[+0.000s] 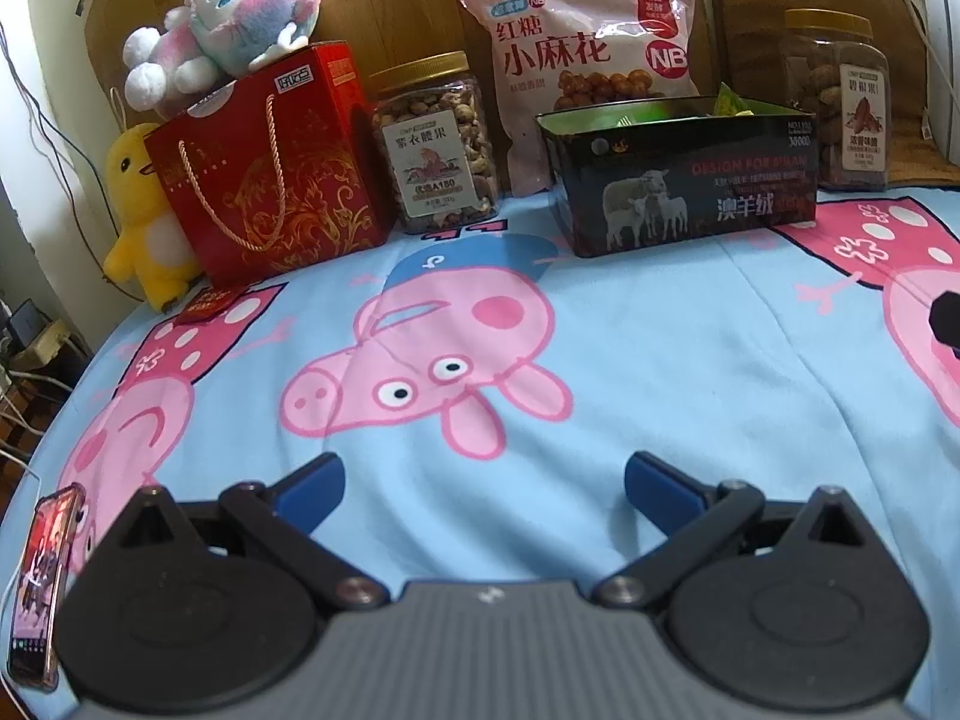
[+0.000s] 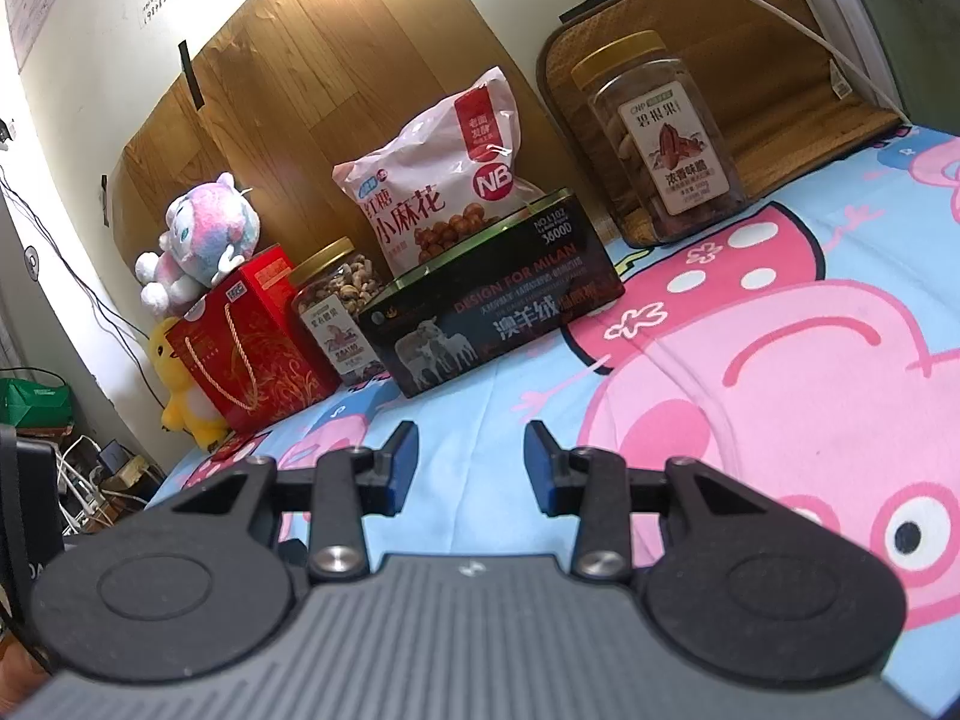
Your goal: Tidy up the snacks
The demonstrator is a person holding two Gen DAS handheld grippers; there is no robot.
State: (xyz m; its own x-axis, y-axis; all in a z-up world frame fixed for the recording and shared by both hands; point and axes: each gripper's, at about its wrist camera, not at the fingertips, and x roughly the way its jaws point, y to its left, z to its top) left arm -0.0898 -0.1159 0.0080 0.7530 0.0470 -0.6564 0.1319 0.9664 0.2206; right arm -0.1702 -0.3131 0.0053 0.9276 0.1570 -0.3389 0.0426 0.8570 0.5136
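Note:
A black tin box (image 1: 684,180) (image 2: 492,306) with sheep on its side stands open at the back of the bed, small green packets inside. Behind it leans a pink snack bag (image 1: 582,60) (image 2: 438,180). A cashew jar (image 1: 435,144) (image 2: 339,312) stands left of the tin, a pecan jar (image 1: 837,102) (image 2: 657,138) to its right. A red gift bag (image 1: 270,168) (image 2: 252,342) stands far left. My left gripper (image 1: 485,489) is open and empty, low over the sheet. My right gripper (image 2: 471,462) is open and empty, short of the tin.
A Peppa Pig sheet (image 1: 600,360) covers the bed. A pink plush (image 1: 228,18) lies on the gift bag, a yellow plush (image 1: 144,216) beside it. A phone (image 1: 42,588) lies at the bed's left edge. Cables and plugs sit on the floor left (image 2: 96,480).

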